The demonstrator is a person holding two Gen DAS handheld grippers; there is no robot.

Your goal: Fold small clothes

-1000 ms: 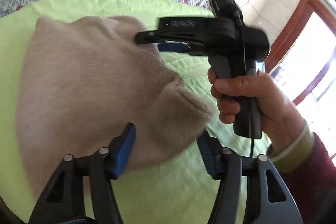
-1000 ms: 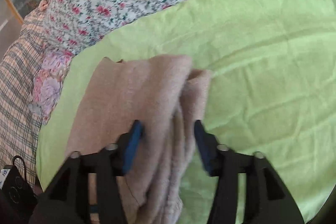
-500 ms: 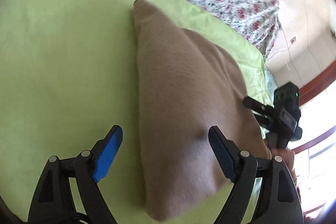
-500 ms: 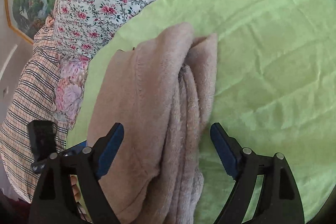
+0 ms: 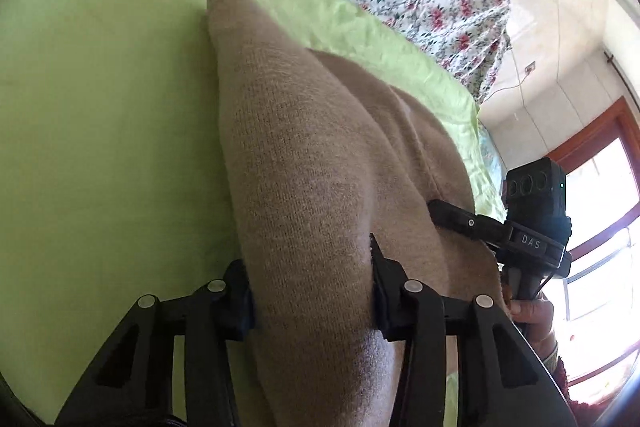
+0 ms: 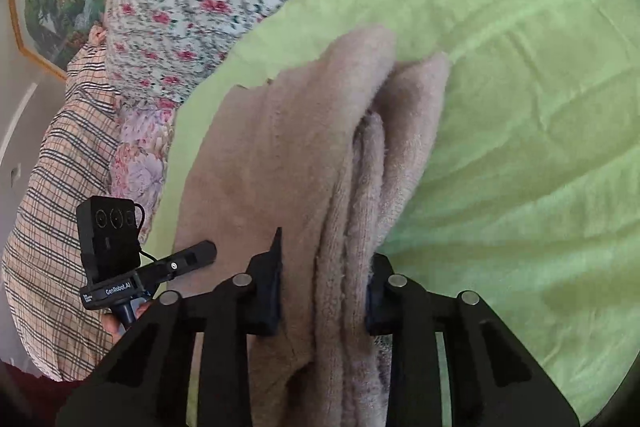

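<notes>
Both jaws, wide apart half a second ago, now clamped: left gripper and right gripper each pinch near edges of the beige sweater on the green sheet. Ready to lift and fold.

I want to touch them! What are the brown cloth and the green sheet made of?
The brown cloth looks like a soft knit, maybe wool or fleece: fine stitches show on one side, fuzzy pile on its folded edges. The green sheet looks like thin matte woven cotton, creased all over. Neither fibre can be told for sure.
</notes>
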